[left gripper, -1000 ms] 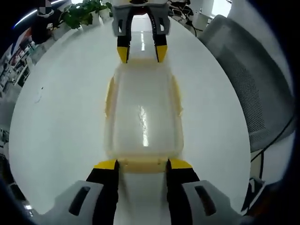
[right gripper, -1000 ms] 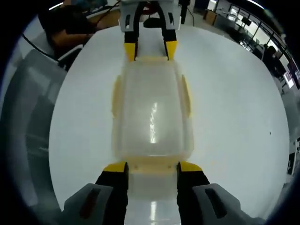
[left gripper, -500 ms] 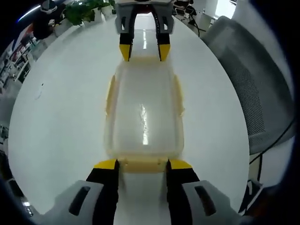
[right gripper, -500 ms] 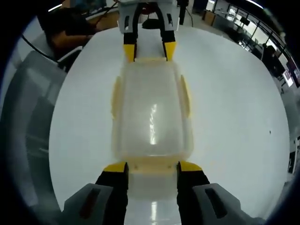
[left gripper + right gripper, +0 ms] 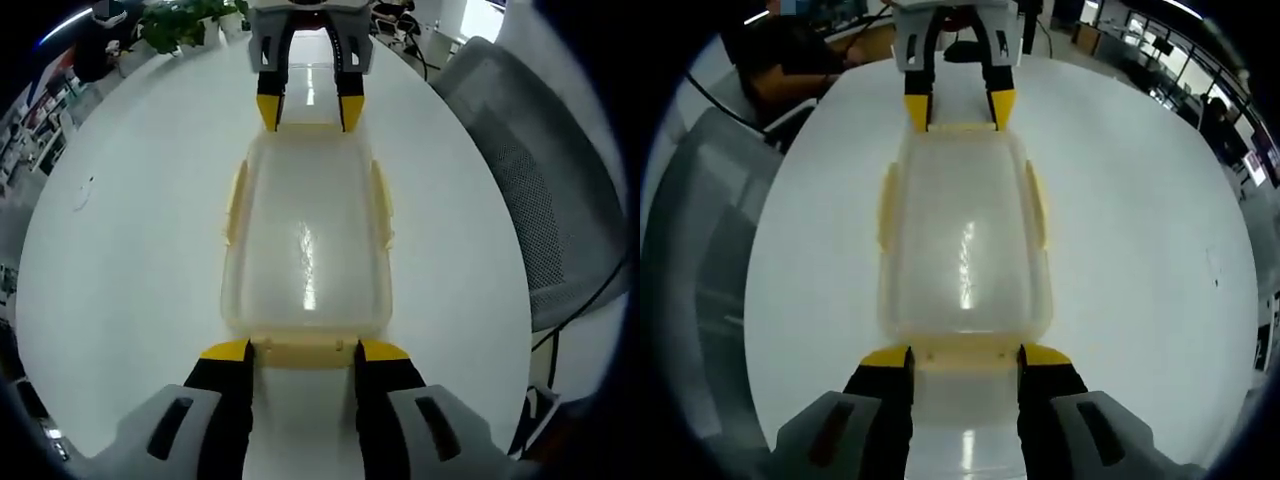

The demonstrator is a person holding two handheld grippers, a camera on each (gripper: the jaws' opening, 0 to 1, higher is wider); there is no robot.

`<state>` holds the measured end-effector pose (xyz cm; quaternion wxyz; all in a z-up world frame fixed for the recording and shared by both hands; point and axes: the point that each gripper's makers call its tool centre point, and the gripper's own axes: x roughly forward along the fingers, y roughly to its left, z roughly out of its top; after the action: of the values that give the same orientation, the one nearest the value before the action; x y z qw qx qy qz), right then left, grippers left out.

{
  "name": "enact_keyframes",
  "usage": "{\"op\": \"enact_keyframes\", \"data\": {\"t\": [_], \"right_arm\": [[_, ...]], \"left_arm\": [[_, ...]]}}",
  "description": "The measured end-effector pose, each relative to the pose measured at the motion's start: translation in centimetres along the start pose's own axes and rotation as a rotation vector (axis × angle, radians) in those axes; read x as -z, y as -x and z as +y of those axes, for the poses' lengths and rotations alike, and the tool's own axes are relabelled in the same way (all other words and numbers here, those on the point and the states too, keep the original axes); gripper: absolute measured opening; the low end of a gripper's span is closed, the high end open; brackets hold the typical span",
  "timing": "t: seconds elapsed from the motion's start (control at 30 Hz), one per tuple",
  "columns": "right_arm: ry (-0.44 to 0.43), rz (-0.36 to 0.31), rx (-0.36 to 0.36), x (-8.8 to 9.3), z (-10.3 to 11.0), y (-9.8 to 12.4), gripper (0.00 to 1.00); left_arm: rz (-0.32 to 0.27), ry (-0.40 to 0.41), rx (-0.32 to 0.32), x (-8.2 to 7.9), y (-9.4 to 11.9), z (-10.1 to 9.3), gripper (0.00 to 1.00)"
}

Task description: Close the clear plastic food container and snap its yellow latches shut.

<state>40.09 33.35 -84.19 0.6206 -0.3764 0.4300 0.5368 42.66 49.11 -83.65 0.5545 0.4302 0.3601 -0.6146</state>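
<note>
A clear plastic container [image 5: 305, 240] lies lengthwise on the white table [image 5: 130, 250] with its lid resting on top. Yellow latches run along its long sides [image 5: 236, 205] [image 5: 381, 205]. My left gripper [image 5: 305, 350] is open at the near end, and its yellow-tipped jaws flank the yellow end latch [image 5: 305, 358]. My right gripper [image 5: 305, 112] stands open at the far end in the same way. In the right gripper view the container [image 5: 965, 240] stretches from my right gripper [image 5: 965, 356] to the left gripper [image 5: 960, 108]; both straddle end latches.
A grey mesh chair [image 5: 540, 180] stands beside the table on the right of the left gripper view, and it appears as a chair [image 5: 700, 250] on the left of the right gripper view. Potted plants [image 5: 175, 25] sit at the table's far edge. A seated person [image 5: 790, 60] is beyond the table.
Almost nothing. The left gripper view has shifted slightly, so the right gripper sits a little higher in it. Container and both grippers keep their places.
</note>
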Motion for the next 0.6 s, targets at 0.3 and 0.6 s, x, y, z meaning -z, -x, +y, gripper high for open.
{"op": "enact_keyframes", "data": {"t": [0.3, 0.6], "right_arm": [[-0.002, 0.0, -0.002, -0.08, -0.03, 0.03, 0.39], [0.025, 0.0, 0.009, -0.39, 0.26, 0.35, 0.39]], "left_arm": [[-0.013, 0.0, -0.006, 0.02, 0.07, -0.01, 0.38], [0.001, 0.02, -0.018, 0.07, 0.17, -0.76, 0.38]]}}
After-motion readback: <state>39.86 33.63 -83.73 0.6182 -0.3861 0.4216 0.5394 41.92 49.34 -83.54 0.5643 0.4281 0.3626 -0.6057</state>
